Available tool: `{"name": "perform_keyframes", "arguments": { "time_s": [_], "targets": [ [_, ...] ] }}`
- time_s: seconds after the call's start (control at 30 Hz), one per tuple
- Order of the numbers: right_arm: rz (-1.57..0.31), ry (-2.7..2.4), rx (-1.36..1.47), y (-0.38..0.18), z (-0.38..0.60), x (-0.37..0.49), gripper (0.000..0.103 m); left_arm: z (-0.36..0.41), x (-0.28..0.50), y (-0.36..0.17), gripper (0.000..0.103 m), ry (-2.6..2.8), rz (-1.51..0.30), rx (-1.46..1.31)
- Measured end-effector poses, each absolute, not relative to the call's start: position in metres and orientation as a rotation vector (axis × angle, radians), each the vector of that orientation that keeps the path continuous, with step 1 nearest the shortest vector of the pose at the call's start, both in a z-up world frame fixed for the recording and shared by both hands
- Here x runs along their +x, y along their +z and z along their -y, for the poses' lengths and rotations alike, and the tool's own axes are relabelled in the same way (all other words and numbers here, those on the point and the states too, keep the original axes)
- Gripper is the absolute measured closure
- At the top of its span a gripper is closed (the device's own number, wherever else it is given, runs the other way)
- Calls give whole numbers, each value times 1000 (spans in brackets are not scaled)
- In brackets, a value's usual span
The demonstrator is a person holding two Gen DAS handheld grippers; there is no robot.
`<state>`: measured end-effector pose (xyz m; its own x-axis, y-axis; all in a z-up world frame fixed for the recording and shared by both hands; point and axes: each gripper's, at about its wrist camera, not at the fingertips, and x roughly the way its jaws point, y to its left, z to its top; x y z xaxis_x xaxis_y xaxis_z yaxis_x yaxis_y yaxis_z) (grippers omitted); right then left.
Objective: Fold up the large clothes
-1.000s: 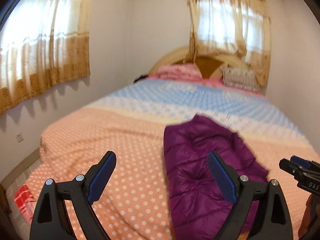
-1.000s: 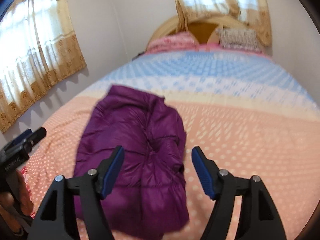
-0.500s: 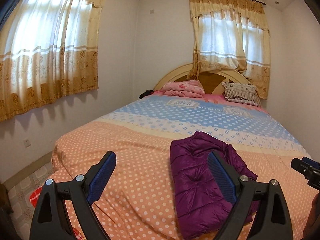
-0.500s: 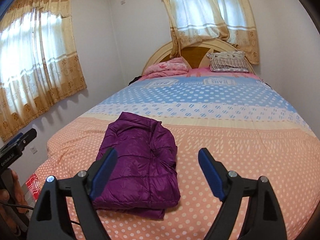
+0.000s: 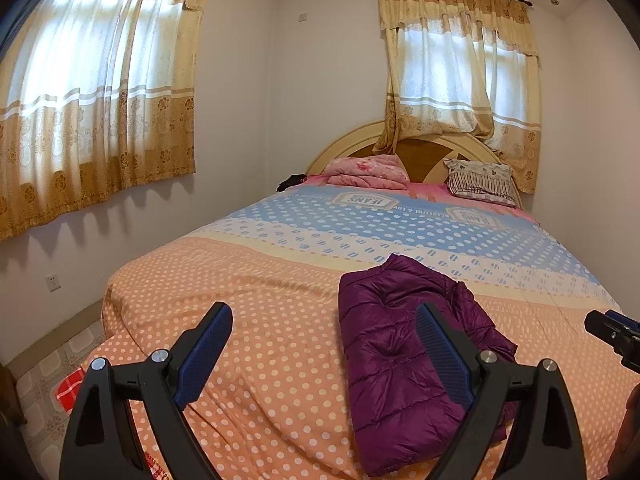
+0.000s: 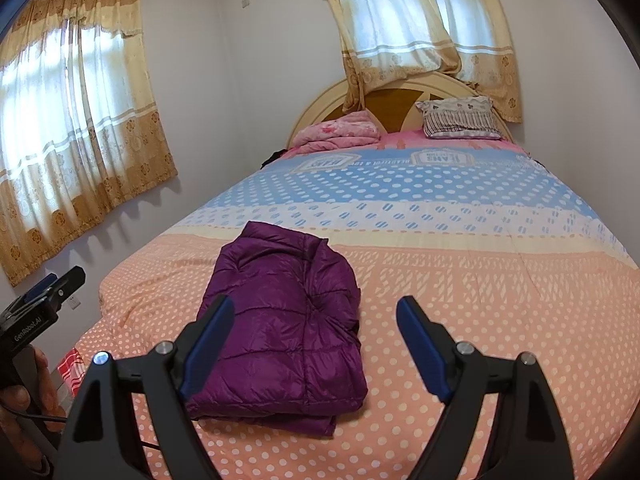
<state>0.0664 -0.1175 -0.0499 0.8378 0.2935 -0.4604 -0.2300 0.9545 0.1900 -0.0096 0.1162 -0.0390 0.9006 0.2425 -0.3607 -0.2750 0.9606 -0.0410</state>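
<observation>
Left gripper (image 5: 324, 344): my jaws spread wide, holding nothing, poised above the bed's foot.
Right gripper (image 6: 316, 340): my jaws likewise spread and empty.
Purple jacket (image 6: 280, 328): folded into a compact bundle on the orange dotted part of the bedspread (image 6: 500, 320), clear of both grippers.
Headboard end: pink blanket (image 5: 366, 172) and striped pillow (image 5: 480, 182).

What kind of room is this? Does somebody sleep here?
It looks like a bedroom in someone's home. There is a big bed with a dotted cover, pillows against a round wooden headboard, and curtains over the windows. A folded purple jacket lies on the bed.
</observation>
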Motion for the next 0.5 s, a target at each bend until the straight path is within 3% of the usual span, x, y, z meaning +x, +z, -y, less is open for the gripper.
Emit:
{"name": "perform_keyframes", "arguments": {
  "time_s": [0.5],
  "targets": [
    [-521, 296, 127, -51, 108, 67, 17, -115, -8, -42, 10, 266, -369, -88]
  ]
}}
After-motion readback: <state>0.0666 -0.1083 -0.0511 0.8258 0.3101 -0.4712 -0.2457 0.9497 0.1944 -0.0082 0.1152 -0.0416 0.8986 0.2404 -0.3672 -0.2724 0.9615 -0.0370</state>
